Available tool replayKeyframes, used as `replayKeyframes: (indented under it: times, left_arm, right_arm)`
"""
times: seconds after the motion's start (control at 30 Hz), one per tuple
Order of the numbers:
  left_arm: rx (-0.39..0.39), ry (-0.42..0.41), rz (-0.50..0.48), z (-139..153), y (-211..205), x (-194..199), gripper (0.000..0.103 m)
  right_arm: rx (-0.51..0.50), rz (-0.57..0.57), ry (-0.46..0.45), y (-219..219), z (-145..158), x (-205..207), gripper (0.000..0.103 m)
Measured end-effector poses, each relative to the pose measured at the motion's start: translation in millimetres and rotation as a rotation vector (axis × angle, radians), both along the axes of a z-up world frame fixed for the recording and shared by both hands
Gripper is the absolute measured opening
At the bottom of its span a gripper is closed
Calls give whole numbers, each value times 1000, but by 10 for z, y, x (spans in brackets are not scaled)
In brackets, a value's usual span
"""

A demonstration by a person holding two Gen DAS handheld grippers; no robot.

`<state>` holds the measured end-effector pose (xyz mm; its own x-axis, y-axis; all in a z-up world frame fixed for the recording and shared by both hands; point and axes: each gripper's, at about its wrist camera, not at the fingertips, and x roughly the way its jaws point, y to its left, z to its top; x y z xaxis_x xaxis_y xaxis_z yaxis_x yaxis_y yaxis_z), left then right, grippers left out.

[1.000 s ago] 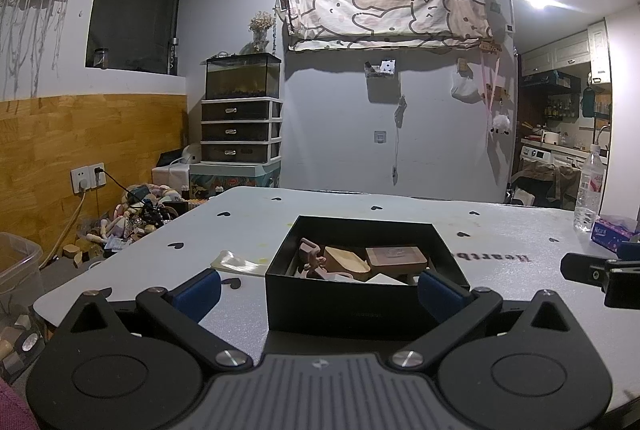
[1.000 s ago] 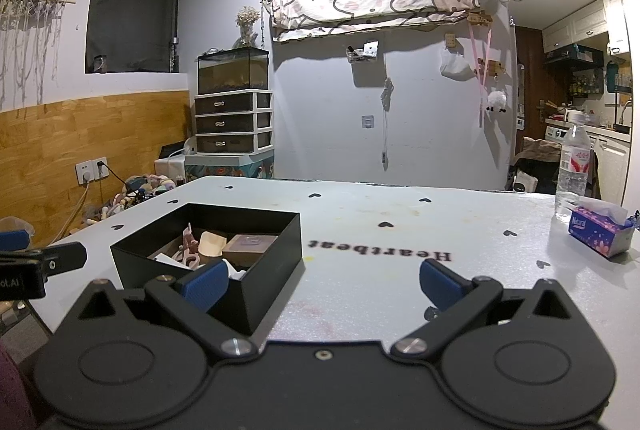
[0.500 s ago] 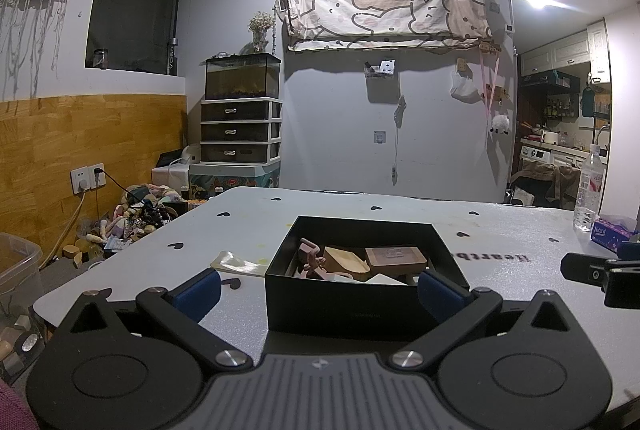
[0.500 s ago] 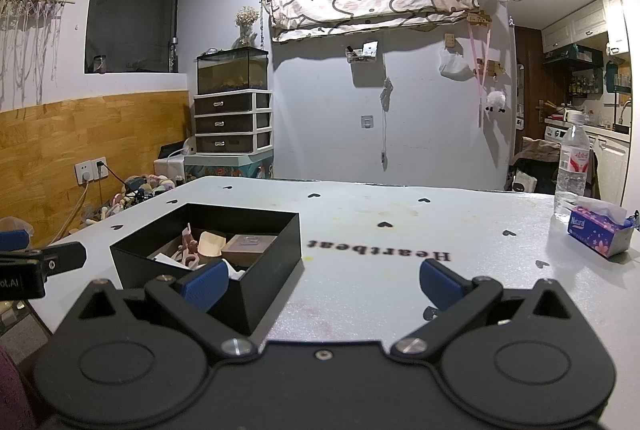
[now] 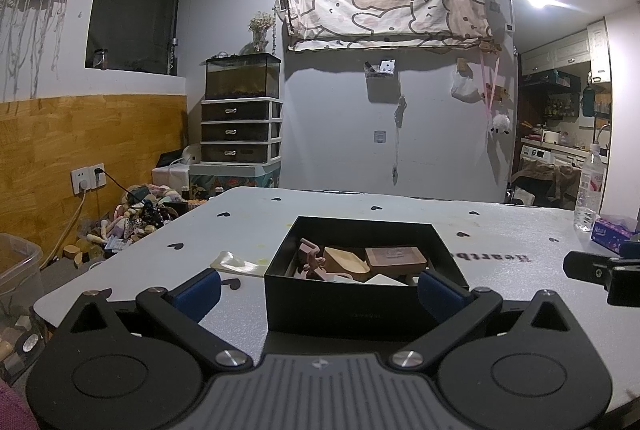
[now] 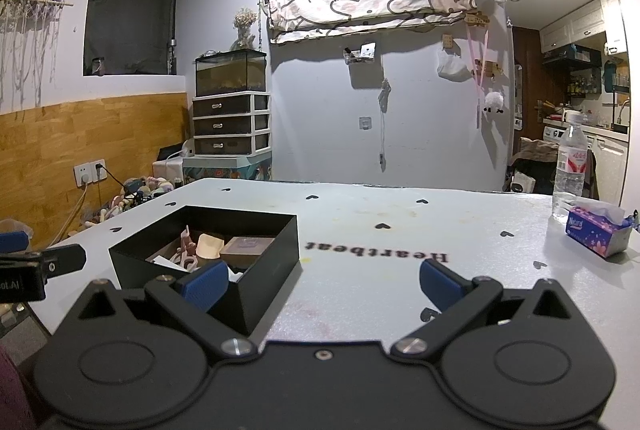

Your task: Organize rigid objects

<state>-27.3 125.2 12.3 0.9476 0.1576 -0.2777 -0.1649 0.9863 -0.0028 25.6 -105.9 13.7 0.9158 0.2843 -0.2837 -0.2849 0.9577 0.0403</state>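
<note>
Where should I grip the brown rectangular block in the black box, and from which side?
Come from above and close across the short width of the brown rectangular block. It lies flat near the far right corner of the black box, whose walls block a side approach. The tan scoop crowds its left end.

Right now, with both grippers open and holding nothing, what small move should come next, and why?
Probably ease the left gripper toward the pale flat piece lying on the table just left of the black box. It looks like the only loose item outside the box, which already holds several small things. The right gripper faces bare table.
</note>
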Motion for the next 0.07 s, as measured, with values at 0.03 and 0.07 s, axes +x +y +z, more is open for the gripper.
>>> replayKeyframes:
  times: [0.03,0.07]
  left_arm:
    - [3,-1,-1,8,-17,-4,103]
    - [6,-1,0,13,-25,-1,103]
  right_arm:
    - [0,1,0,1,2,1,103]
    - [-1,1,0,0,1,1,103]
